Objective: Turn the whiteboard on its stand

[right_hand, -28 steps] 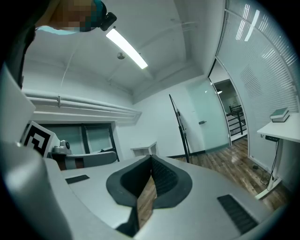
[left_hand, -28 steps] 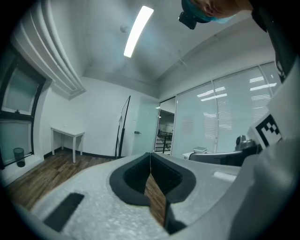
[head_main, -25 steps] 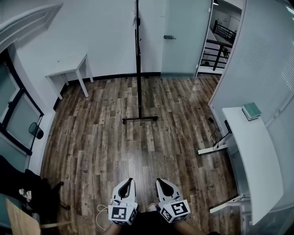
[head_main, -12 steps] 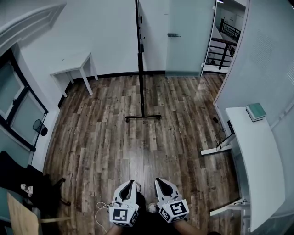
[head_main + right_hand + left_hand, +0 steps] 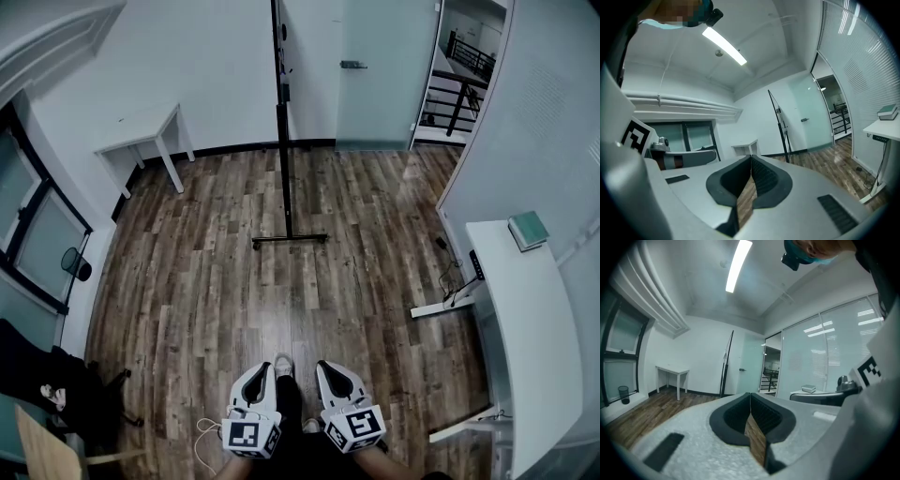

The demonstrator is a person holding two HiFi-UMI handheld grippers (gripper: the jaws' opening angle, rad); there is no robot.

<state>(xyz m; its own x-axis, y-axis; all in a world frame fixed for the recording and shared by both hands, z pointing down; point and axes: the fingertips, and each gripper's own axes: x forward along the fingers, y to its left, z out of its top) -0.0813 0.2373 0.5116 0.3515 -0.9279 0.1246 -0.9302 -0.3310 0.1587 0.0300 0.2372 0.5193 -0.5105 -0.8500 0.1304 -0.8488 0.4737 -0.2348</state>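
Left gripper (image 5: pixel 263 369) and right gripper (image 5: pixel 324 367) side by side, close to the body, pointing forward, roughly level. Both jaw pairs closed tip to tip, nothing between.

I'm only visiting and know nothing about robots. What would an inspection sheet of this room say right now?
Surface: wooden plank floor.
Job's things: whiteboard, seen edge-on, upright on its stand near the far wall, untouched.
Clutter: small white table; white desk with a green book on it.
Grippers: left gripper and right gripper have jaws shut on nothing, well short of the board.
Cables: white cable beside the left gripper.
Surroundings: glass door, stair railing.
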